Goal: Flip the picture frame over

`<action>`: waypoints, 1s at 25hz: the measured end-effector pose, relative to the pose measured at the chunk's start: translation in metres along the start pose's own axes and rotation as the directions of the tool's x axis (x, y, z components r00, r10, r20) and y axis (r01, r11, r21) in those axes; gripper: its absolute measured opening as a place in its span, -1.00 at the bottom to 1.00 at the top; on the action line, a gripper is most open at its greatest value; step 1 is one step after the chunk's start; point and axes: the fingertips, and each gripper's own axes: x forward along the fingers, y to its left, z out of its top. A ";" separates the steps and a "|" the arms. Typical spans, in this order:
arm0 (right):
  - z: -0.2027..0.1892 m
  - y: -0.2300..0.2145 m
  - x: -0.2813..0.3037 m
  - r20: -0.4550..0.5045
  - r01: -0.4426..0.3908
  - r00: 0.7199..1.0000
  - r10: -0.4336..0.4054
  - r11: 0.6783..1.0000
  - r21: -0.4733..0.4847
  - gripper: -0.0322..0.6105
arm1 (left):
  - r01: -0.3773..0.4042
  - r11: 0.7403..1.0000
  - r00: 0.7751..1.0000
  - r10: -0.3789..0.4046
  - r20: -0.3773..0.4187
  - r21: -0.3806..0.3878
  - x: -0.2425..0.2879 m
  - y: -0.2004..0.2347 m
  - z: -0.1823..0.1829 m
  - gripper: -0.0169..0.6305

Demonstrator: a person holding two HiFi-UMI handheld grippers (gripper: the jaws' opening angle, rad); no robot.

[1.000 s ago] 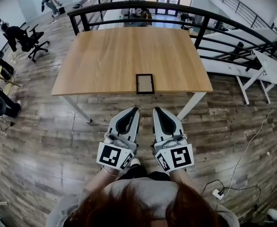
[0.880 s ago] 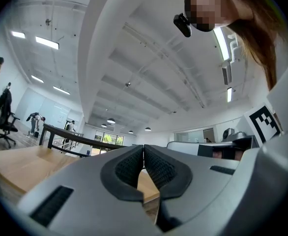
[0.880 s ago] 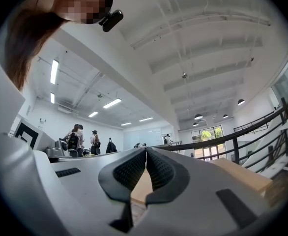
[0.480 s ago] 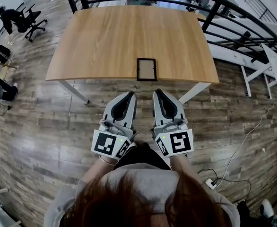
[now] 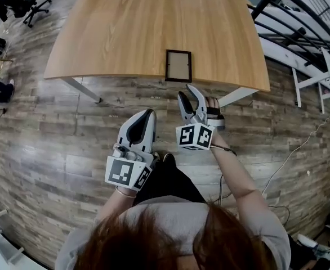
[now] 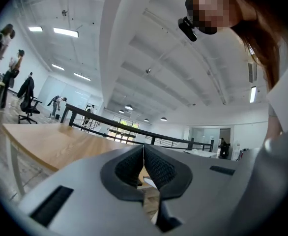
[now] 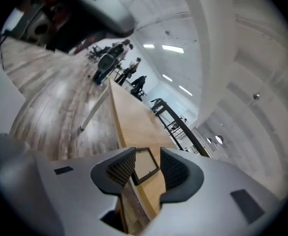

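**Clerk:** Entry one, right gripper?
**Me:** Mine. Its jaws had just opened and stood apart, with nothing between them. My left gripper had its jaws together and held nothing.
**Clerk:** Picture frame?
**Me:** It lay flat on the wooden table, just inside the near edge, untouched.
**Clerk:** Hazard?
**Me:** I judged a jaw could skid on the flat frame and shove it away, or drag it off that edge.
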 end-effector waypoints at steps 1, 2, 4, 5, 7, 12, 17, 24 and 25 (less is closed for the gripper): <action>-0.009 0.011 0.014 -0.025 -0.023 0.999 0.022 0.998 -0.066 -0.45 | -0.015 1.000 1.000 0.015 -0.005 -0.007 -0.002 0.006 -0.004 -0.92; -0.018 0.020 0.027 -0.050 -0.043 0.998 0.037 0.991 -0.129 -0.42 | -0.030 0.999 0.999 0.030 -0.009 -0.012 -0.005 0.011 -0.007 -0.92; -0.034 0.033 0.053 -0.100 -0.077 0.993 0.055 0.971 -0.225 -0.36 | -0.058 0.998 0.998 0.058 -0.019 -0.017 -0.010 0.021 -0.011 -0.92; -0.042 0.038 0.064 -0.125 -0.090 0.990 0.059 0.962 -0.256 -0.33 | -0.070 0.997 0.997 0.069 -0.023 -0.018 -0.012 0.026 -0.013 -0.92; -0.054 0.043 0.083 -0.162 -0.108 0.985 0.061 0.948 -0.299 -0.30 | -0.089 0.996 0.996 0.088 -0.031 -0.019 -0.016 0.032 -0.016 -0.92; -0.066 0.056 0.113 -0.203 -0.149 0.977 0.068 0.898 -0.413 -0.30 | -0.126 0.992 0.991 0.125 -0.050 -0.017 -0.025 0.043 -0.022 -0.92; -0.074 0.063 0.133 -0.236 -0.123 0.972 0.004 0.861 -0.493 -0.30 | -0.141 0.990 0.988 0.140 -0.070 -0.014 -0.033 0.049 -0.026 -0.92; -0.073 0.073 0.131 -0.220 -0.120 0.975 0.013 0.869 -0.481 -0.40 | -0.150 0.989 0.986 0.150 -0.075 -0.003 -0.044 0.054 -0.026 -0.92; -0.072 0.071 0.131 -0.217 -0.113 0.976 0.008 0.871 -0.477 -0.48 | -0.149 0.989 0.986 0.149 -0.077 -0.001 -0.044 0.056 -0.027 -0.92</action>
